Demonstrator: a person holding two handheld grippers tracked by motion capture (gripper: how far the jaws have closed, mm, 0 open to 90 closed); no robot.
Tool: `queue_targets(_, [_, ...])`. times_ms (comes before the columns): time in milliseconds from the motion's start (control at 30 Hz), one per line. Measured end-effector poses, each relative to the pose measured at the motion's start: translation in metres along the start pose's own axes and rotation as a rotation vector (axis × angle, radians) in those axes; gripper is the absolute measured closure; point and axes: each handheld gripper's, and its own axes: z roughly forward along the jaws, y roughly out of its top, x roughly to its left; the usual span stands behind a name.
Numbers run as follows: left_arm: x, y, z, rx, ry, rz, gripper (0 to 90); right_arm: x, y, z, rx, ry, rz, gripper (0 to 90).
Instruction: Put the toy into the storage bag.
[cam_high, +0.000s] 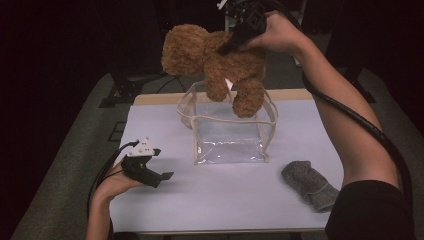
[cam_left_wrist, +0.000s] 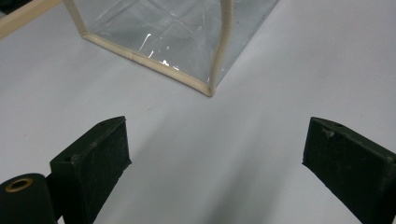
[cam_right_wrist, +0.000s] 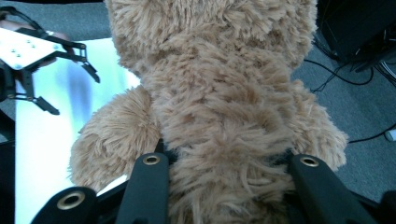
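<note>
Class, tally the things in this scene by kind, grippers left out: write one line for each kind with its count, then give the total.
Brown teddy bear: 1
Clear bag with cream trim: 1
Grey sock: 1
Total: 3

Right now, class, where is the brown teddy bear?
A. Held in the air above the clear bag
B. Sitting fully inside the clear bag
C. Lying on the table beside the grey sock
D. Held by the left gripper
A: the right gripper clamps the teddy bear, whose legs dangle over the open clear bag.
</note>
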Motion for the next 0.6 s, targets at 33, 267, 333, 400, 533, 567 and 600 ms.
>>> queue_targets(33, [0.0,0.0,0.001,0.001,-0.002,-0.002,6.4,-0.001,0.0,0.002,0.003,0.001,0.003,62.7])
queue_targets(267, [0.0,-0.002,0.001,0.002,-0.005,-0.004,6.4,0.007,0.0,0.019,0.028,0.015,-0.023,62.6])
queue_targets(333, [0.0,-0.002,0.001,0.002,-0.005,-0.004,6.4,0.011,0.001,0.02,0.027,0.019,-0.032,62.5])
queue_targets(400, [-0.001,-0.001,0.002,0.006,-0.003,0.001,6.4,0.022,0.004,0.021,0.02,0.037,-0.049,62.3])
queue_targets(533, [-0.001,-0.001,0.001,0.008,-0.001,0.003,6.4,0.034,0.004,0.024,0.016,0.062,-0.057,62.3])
queue_targets(567, [-0.001,-0.001,0.001,0.008,-0.001,0.003,6.4,0.034,0.004,0.024,0.016,0.062,-0.057,62.3])
queue_targets(600, [-0.002,-0.001,0.001,0.007,0.0,0.002,6.4,0.037,0.002,0.027,0.018,0.077,-0.061,62.3])
